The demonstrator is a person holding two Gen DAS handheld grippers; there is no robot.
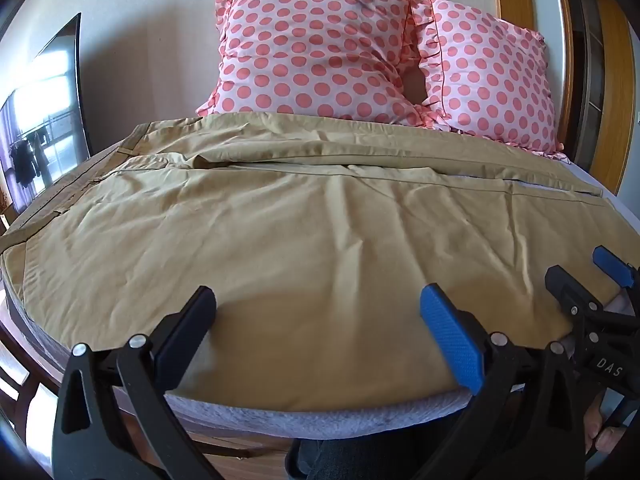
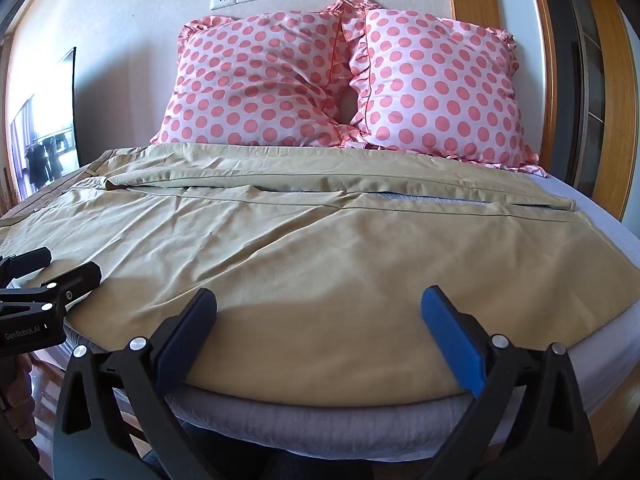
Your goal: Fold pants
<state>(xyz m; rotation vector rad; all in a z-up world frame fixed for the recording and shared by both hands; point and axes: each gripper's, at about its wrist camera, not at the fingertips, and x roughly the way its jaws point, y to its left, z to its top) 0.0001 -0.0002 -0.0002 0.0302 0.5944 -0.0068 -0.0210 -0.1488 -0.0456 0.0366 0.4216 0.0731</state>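
Note:
Tan pants lie spread flat across the bed, waistband at the left, legs running to the right; they also show in the right wrist view. My left gripper is open and empty, hovering over the near edge of the pants. My right gripper is open and empty, over the near edge further right. The right gripper shows at the right of the left wrist view. The left gripper shows at the left of the right wrist view.
Two pink polka-dot pillows lean against the wall at the head of the bed. The grey mattress edge runs along the front. A dark screen stands at the left. A wooden door frame is at the right.

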